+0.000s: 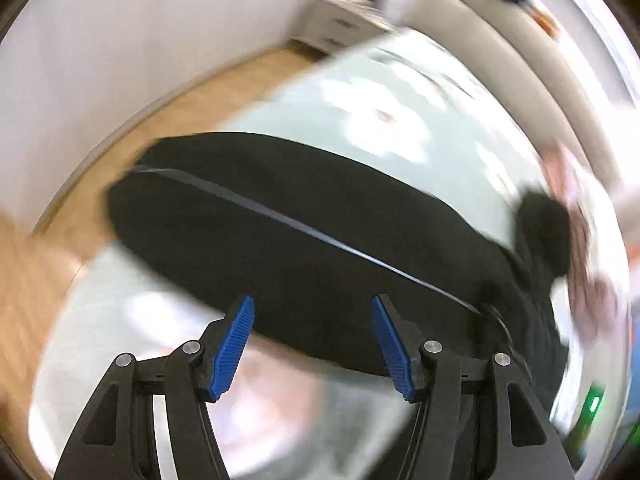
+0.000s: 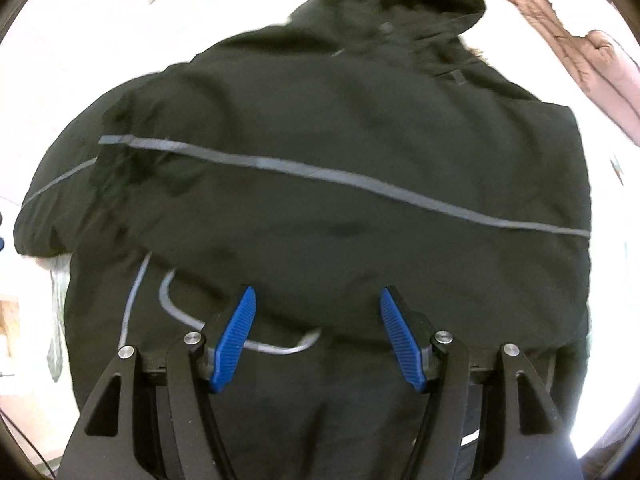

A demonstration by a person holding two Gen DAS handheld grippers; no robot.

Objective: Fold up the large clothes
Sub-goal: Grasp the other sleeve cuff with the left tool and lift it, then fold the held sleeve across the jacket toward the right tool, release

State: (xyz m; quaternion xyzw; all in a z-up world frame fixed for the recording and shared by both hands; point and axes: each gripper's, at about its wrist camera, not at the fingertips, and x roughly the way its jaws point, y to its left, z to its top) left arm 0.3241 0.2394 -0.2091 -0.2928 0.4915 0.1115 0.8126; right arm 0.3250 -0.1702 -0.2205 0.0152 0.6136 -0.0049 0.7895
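A black hooded jacket (image 2: 340,168) lies spread on a pale surface (image 1: 400,112), which may be a bed or a counter; the pictures do not settle which. In the right wrist view it fills most of the picture, hood (image 2: 400,4) at the far end, a grey reflective stripe (image 2: 320,172) running across it from left to right, and a pale drawcord (image 2: 180,312) looping near its near hem. In the blurred left wrist view the jacket (image 1: 300,224) lies across the middle, the stripe (image 1: 280,216) running diagonally.

The right tongs (image 2: 318,332) hang over the near part of the jacket, 2 blue pads apart, nothing between them. The left tongs (image 1: 312,344) stand open too, empty, at the jacket's near edge.

A pink crumpled cloth (image 2: 580,52) lies far right. Beyond the surface, a wooden floor (image 1: 168,120), a white wall (image 1: 120,40) and a white drawer unit (image 1: 340,24).
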